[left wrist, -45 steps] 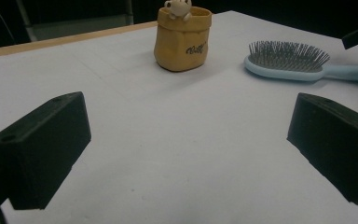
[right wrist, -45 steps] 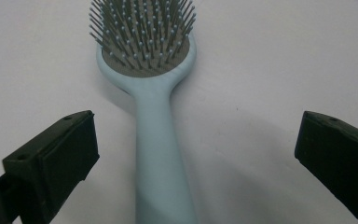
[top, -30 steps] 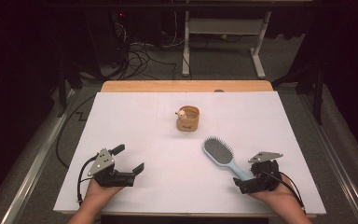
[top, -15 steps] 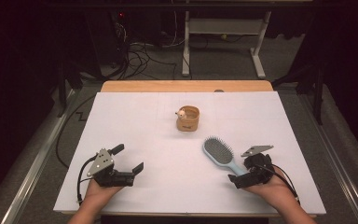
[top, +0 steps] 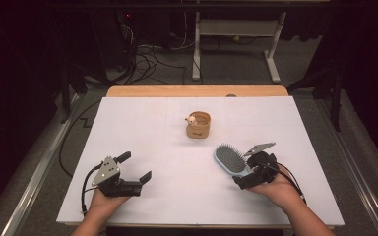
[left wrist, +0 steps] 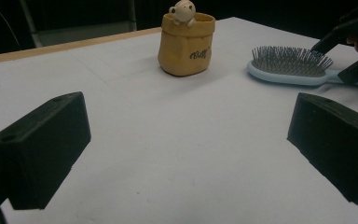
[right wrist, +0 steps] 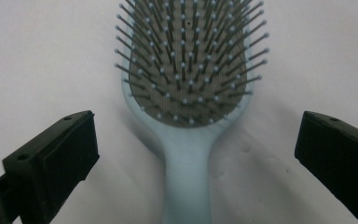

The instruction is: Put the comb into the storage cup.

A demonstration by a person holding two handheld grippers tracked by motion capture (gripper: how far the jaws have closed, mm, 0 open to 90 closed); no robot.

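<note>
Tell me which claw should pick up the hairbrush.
Right. The right claw is open with its jaws either side of the hairbrush handle; the left claw sits far across the table.

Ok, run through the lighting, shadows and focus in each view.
High view: the white table is bright and evenly lit, its surroundings near black. Left gripper view: dimmer, the pouch and hairbrush sharp, soft shadows beneath them, the near fingers slightly soft. Right gripper view: bristles crisp, a faint shadow left of the handle, no glare.
</note>
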